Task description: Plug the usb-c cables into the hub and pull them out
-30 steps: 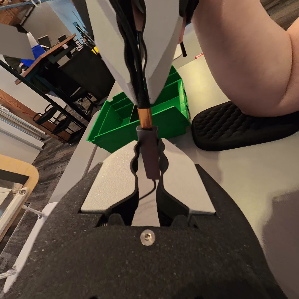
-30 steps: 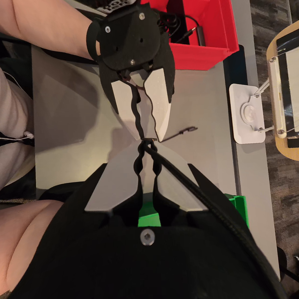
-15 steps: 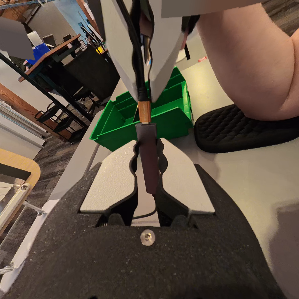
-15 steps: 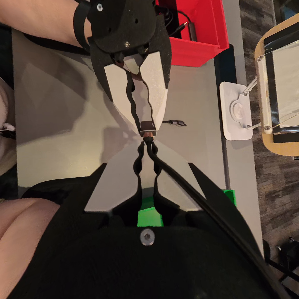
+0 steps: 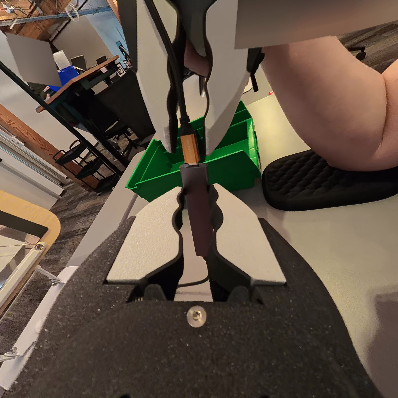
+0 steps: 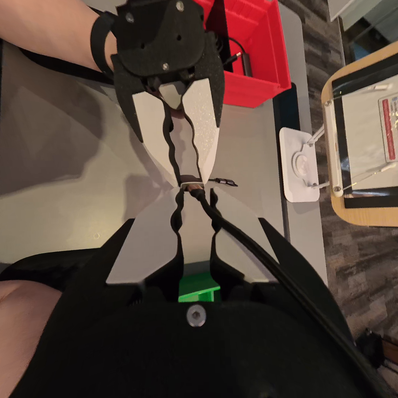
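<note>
My left gripper is shut on a slim grey hub and holds it upright above the grey table. An orange USB-C plug on a black cable sits in the hub's top end. My right gripper is open around that plug, with a gap on both sides. The cable runs back past its right finger. The right wrist view shows the left gripper from above, with the hub's end between its tips. The hub's own short lead hangs beside it.
A green bin stands behind the hub. A black padded mat lies to its right under a person's forearm. A red bin holds more cables. A white stand base sits at the table's right edge. Both grippers' tips are close together, under 4 cm apart.
My right gripper was shut on the orange plug's cable and has opened, letting go. The plug stays in the hub. The left gripper keeps its hold.
</note>
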Demonstrator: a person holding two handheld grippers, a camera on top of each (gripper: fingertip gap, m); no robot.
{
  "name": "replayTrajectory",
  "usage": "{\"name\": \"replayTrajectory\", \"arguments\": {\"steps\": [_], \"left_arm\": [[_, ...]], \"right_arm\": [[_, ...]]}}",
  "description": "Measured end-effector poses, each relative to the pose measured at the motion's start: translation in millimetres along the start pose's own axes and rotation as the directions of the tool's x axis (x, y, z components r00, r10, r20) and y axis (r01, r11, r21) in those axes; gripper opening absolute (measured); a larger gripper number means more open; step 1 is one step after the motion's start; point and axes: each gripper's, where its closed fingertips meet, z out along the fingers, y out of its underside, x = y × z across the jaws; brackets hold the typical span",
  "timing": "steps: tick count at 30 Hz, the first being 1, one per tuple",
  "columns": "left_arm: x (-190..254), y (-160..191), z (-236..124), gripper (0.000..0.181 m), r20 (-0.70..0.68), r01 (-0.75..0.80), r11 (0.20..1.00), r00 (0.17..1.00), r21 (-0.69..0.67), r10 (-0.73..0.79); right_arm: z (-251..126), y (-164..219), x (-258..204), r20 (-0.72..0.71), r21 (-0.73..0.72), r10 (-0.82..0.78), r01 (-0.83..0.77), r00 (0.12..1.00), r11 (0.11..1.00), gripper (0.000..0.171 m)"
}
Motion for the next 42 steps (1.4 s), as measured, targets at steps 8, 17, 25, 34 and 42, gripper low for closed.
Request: {"name": "replayTrajectory", "arguments": {"steps": [8, 17, 25, 34, 42], "left_arm": [[2, 0, 1, 0.021, -0.006, -0.005, 1.000, 1.000, -0.003, 0.005], [0, 0, 1, 0.021, 0.010, -0.012, 1.000, 1.000, -0.004, 0.012], [4, 0, 2, 0.021, -0.020, 0.010, 0.999, 1.000, -0.041, -0.011], [8, 0, 1, 0.020, -0.069, 0.033, 0.998, 0.997, -0.060, -0.037], [10, 2, 2, 0.020, -0.086, 0.039, 0.995, 0.995, -0.094, -0.047]], "right_arm": [[3, 5, -1, 0.017, -0.017, -0.019, 0.020, 1.000, 1.000, 0.018], [0, -3, -3, 0.042, 0.019, -0.007, 0.006, 0.999, 1.000, 0.013], [0, 1, -6, 0.070, 0.001, 0.019, -0.019, 0.997, 1.000, 0.014], [0, 3, -10, 0.110, 0.013, 0.037, -0.039, 0.993, 0.999, 0.014], [2, 5, -12, 0.115, -0.013, 0.046, -0.044, 0.992, 0.999, 0.014]]}}
